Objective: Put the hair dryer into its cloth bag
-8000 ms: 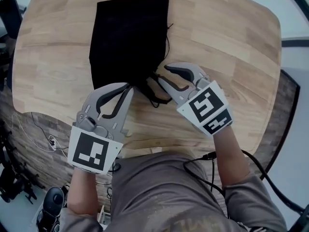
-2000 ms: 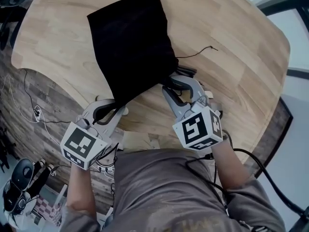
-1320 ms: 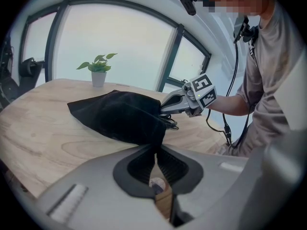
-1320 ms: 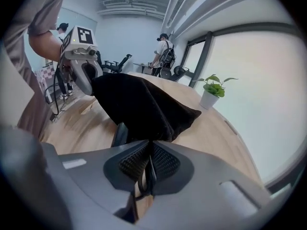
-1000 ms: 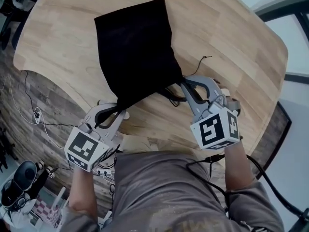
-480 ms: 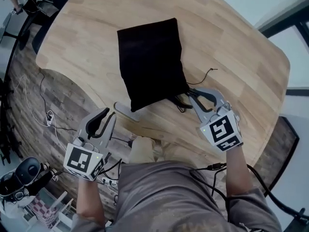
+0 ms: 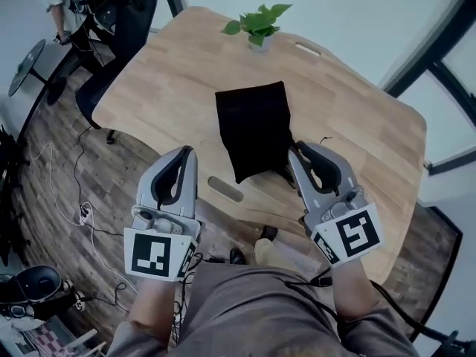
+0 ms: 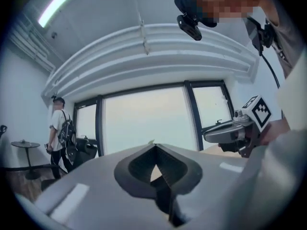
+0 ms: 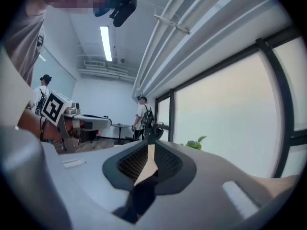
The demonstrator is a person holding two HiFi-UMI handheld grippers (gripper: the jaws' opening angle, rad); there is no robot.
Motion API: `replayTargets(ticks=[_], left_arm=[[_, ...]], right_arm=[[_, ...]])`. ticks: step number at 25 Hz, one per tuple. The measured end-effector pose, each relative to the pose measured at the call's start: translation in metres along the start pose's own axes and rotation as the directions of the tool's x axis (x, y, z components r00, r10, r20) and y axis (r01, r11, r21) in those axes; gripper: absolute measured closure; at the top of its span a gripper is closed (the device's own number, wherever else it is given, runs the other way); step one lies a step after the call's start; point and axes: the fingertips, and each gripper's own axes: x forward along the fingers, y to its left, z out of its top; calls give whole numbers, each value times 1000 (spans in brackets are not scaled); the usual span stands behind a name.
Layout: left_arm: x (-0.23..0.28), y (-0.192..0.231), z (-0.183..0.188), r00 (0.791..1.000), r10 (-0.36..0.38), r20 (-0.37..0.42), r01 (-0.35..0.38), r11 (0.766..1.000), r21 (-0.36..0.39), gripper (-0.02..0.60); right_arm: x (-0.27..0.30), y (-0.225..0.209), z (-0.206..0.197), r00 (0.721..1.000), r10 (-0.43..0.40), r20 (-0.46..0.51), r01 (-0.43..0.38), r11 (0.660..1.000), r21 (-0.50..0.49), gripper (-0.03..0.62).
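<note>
Both grippers have lifted off the desk (image 7: pixel 171 80) since half a second ago, and the black cloth bag (image 7: pixel 255 129) now lies flat by itself near the desk's front edge, with a small plant (image 7: pixel 258 22) at the far edge. Left gripper (image 7: pixel 187 152) is closed tip to tip with nothing in it. Right gripper (image 7: pixel 296 149) has just been closing down to a narrow slit, nothing between its jaws either, and neither one touches the bag.

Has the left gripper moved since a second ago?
Yes: the left gripper, then at the cloth bag's near corner, now sits clear to its left, beyond the table edge.
</note>
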Motion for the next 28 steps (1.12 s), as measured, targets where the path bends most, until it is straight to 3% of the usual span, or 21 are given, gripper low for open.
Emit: replayTargets(ticks=[2,6,11,19,28], left_arm=[[-11,-5,25,997,32,65,-33,999,23,581],[-36,-25,57,990,30,140,-37,998,41,581],[-56,-31,73,983,56,173,-62,998,29,581],[-74,-52,87,978,52,201,-61,997,38,581],[-92,-75,91,981,36,193,-44,998,41,581]], right_arm=[[-2,25,24,999,-9,45,10,1000,-11,569],[-13,59,57,996,-25,89,29,998,-47,571],[-25,85,78,992,-40,121,53,993,-107,571],[-46,104,97,981,-42,191,64,992,-110,571],[-74,112,101,979,-53,199,76,991,-110,569]])
